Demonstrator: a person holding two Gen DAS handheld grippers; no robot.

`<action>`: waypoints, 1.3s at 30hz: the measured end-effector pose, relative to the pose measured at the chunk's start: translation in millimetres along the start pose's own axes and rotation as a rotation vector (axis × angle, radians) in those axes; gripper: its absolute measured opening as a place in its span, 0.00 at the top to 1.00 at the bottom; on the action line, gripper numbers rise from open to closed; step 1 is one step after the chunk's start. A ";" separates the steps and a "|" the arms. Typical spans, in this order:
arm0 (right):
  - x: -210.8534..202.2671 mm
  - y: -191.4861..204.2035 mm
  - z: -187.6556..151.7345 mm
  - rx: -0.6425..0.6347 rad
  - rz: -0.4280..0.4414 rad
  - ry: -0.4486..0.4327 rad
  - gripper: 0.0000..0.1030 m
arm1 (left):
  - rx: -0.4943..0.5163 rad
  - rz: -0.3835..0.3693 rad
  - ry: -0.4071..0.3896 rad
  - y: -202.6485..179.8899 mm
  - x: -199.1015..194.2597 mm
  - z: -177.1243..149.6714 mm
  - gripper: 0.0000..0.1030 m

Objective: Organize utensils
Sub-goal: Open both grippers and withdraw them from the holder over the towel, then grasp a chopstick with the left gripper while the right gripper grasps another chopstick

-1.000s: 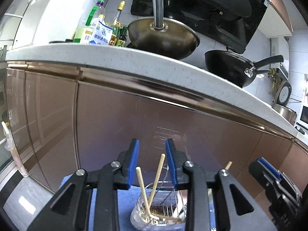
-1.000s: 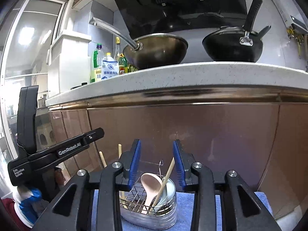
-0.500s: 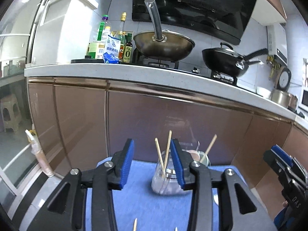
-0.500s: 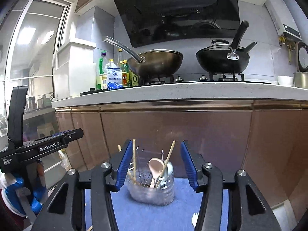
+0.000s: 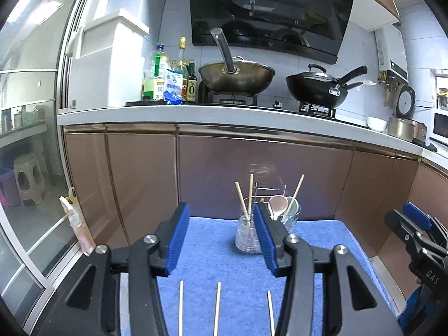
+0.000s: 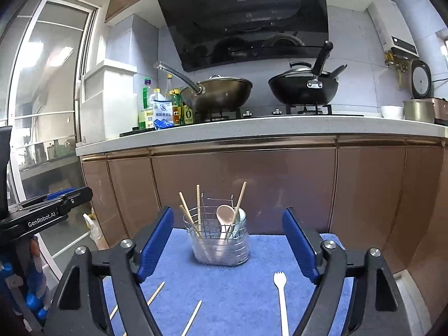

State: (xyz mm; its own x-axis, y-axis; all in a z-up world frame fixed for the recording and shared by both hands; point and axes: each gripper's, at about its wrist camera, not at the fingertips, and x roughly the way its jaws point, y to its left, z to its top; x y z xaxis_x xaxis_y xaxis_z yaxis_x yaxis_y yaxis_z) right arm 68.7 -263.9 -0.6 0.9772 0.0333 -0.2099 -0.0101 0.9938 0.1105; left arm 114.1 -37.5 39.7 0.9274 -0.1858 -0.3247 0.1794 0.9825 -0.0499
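Observation:
A clear wire-lined utensil holder [image 6: 221, 246] stands at the back of a blue towel [image 6: 252, 280], with several wooden chopsticks, a pink spoon [image 6: 225, 214] and a pale green spoon upright in it. My right gripper [image 6: 228, 224] hangs in front of it, its jaws opening and nothing between them. A white fork [image 6: 281, 294] and two loose chopsticks [image 6: 193, 316] lie on the towel below. My left gripper [image 5: 221, 232] also has its jaws opening and empty, with the holder [image 5: 246, 238] just beyond its right finger. Two chopsticks [image 5: 217, 308] and a white handle [image 5: 270, 308] lie under it.
Brown cabinet doors [image 6: 252, 184] rise right behind the towel under a white counter [image 6: 252, 128] carrying two woks and several bottles. A glass sliding door [image 5: 33, 168] stands at the left, with a plastic bag [image 5: 75, 224] beside it and a stool beyond it.
Both grippers have drawn back from the holder and risen a little, and their jaws have widened. The loose chopsticks and the fork on the towel have come into view.

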 end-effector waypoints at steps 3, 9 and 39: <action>-9.6 2.4 -4.1 0.011 0.026 0.019 0.23 | 0.000 0.007 0.000 4.7 -9.8 -4.7 0.55; -21.4 9.1 -15.9 0.008 0.087 0.077 0.23 | 0.009 0.019 0.004 12.1 -21.7 -14.2 0.54; 68.4 10.4 -78.6 0.047 0.164 0.544 0.71 | -0.073 -0.131 0.605 67.9 98.2 -91.0 0.55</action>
State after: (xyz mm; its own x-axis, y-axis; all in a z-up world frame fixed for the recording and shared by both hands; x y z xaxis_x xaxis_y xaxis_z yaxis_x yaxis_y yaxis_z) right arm 118.7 -243.0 -90.2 0.7132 0.2485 -0.6555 -0.1305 0.9658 0.2241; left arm 187.5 12.1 -81.5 0.5455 -0.2860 -0.7878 0.2366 0.9543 -0.1826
